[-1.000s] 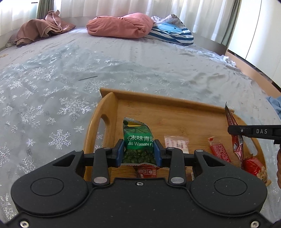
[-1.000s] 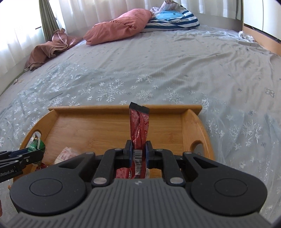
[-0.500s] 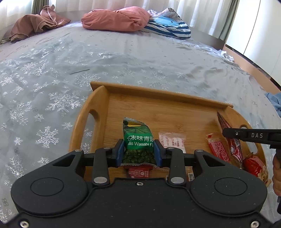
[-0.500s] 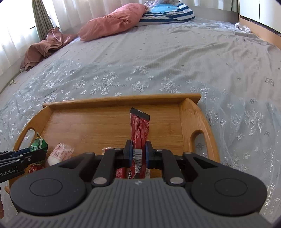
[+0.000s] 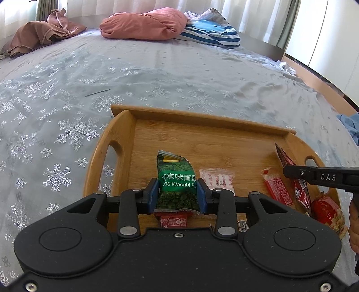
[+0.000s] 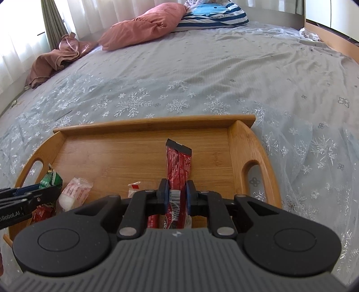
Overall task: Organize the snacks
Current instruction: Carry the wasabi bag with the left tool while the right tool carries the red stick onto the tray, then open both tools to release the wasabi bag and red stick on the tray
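Over the tray (image 6: 143, 125), right gripper (image 6: 177, 197) jaws clamp the red bar (image 6: 178, 161), long axis toward 12 o'clock; left gripper (image 5: 178, 195) jaws clamp the green pea packet (image 5: 177, 179).

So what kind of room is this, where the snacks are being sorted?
Most likely a bedroom: the wooden tray sits on a bed with a snowflake-patterned bedspread, pillows at the far end, and curtains behind.

A green wasabi-pea packet (image 5: 177, 182) stands upright at the near left of the bamboo tray (image 5: 202, 119), and a long dark-red packet (image 6: 178, 166) stands upright toward the right handle. Flat on the tray floor between them lie a white-and-red wrapped candy (image 5: 216, 178) and a red sachet (image 5: 277, 189); a small red packet (image 5: 172, 221) lies beneath the green one, and a round red-and-yellow snack bag (image 5: 328, 215) sits at the near right corner.
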The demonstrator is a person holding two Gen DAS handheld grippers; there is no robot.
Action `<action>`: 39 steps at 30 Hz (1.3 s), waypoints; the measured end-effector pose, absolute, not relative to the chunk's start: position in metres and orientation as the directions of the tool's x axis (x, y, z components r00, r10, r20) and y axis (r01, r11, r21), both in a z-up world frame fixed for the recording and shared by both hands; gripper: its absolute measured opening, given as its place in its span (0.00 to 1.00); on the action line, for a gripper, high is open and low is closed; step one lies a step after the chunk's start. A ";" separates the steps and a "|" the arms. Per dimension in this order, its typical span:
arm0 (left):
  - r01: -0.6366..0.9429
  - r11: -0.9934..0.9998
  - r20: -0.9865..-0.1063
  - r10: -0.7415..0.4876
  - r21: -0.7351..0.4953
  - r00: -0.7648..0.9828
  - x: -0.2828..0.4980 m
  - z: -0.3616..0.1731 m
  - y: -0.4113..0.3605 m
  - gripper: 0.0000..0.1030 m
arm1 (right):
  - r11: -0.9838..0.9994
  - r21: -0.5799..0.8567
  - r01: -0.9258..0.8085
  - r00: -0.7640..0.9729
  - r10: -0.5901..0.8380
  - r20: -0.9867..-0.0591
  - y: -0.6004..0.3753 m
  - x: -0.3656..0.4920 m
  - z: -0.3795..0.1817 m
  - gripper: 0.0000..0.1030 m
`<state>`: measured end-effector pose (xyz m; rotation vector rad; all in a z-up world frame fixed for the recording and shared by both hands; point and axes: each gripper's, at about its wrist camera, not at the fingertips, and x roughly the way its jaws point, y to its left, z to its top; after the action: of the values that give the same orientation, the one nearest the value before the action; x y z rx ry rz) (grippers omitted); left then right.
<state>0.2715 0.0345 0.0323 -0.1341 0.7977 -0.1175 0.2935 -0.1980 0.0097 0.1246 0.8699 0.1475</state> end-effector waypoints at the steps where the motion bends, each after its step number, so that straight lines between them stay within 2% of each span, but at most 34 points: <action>1: 0.055 0.985 -0.705 -0.156 -0.164 0.692 0.271 0.032 0.034 0.33 | 0.983 0.165 -0.082 0.636 0.179 -0.751 -0.197 0.291 0.010 0.18; 17: 0.072 0.986 -0.697 -0.158 -0.152 0.699 0.263 0.036 0.030 0.33 | 0.982 0.169 -0.084 0.630 0.183 -0.754 -0.203 0.274 0.010 0.20; 22: 0.078 0.986 -0.695 -0.159 -0.147 0.701 0.256 0.039 0.031 0.37 | 0.982 0.161 -0.098 0.624 0.186 -0.759 -0.203 0.268 0.011 0.21; 23: 0.079 0.986 -0.694 -0.160 -0.148 0.702 0.254 0.041 0.032 0.39 | 0.983 0.159 -0.097 0.623 0.184 -0.760 -0.203 0.268 0.011 0.27; 24: 0.079 0.986 -0.693 -0.160 -0.148 0.702 0.252 0.042 0.032 0.41 | 0.984 0.155 -0.093 0.622 0.179 -0.762 -0.203 0.267 0.011 0.42; 28: 0.094 0.984 -0.684 -0.173 -0.152 0.709 0.241 0.048 0.034 0.46 | 0.986 0.148 -0.075 0.630 0.162 -0.760 -0.205 0.262 0.012 0.44; 33: 0.112 0.983 -0.661 -0.182 -0.147 0.728 0.222 0.059 0.035 0.53 | 0.982 0.173 -0.083 0.646 0.185 -0.740 -0.210 0.251 0.018 0.55; 39: 0.150 0.978 -0.621 -0.207 -0.143 0.756 0.191 0.075 0.033 0.65 | 0.978 0.173 -0.113 0.683 0.203 -0.702 -0.210 0.230 0.033 0.64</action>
<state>0.1911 0.0334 0.0753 -0.0864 0.6870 -0.1949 0.2302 -0.2099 0.0333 0.1186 0.8005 0.1778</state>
